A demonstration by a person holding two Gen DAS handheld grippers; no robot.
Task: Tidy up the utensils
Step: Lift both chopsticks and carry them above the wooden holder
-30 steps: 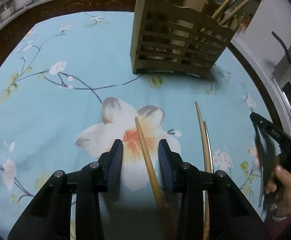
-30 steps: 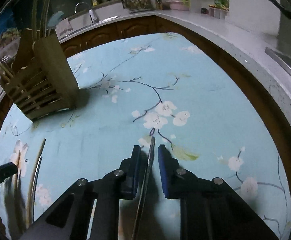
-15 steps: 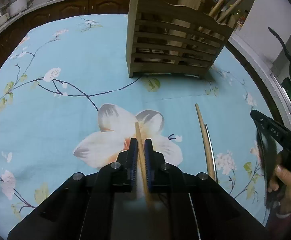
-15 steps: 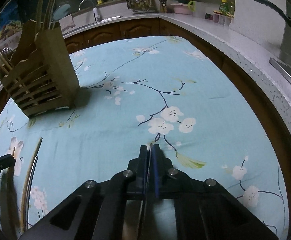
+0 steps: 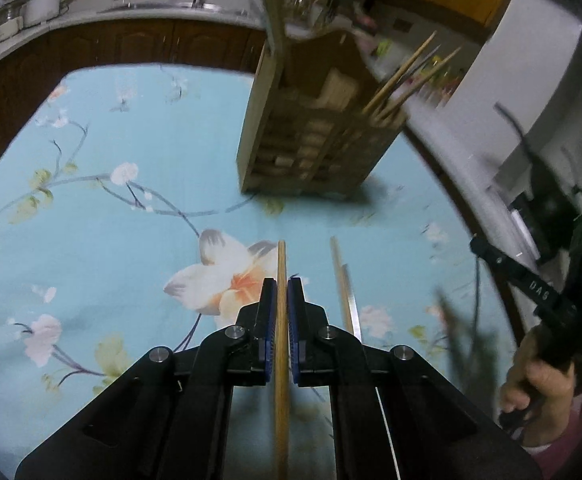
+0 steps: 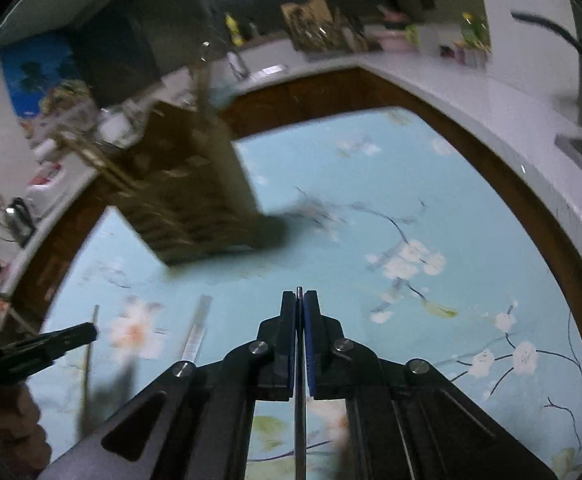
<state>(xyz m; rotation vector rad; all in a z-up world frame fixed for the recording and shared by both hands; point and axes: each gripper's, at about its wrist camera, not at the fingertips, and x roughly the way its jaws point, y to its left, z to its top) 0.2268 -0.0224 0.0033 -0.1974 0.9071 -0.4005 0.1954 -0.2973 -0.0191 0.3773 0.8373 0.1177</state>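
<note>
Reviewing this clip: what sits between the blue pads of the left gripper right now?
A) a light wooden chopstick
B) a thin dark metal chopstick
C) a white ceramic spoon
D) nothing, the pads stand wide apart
A: in the left wrist view the left gripper is shut on a light wooden chopstick that runs straight between its pads, above the light blue floral tablecloth.

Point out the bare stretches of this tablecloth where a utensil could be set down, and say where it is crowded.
Free: the broad blue cloth left of the wooden holder, out to the dark cabinets, and in the right wrist view the stretch right of the holder toward the white counter. Crowded: the strip in front of the holder, where a wooden stick and a metal one lie side by side.
</note>
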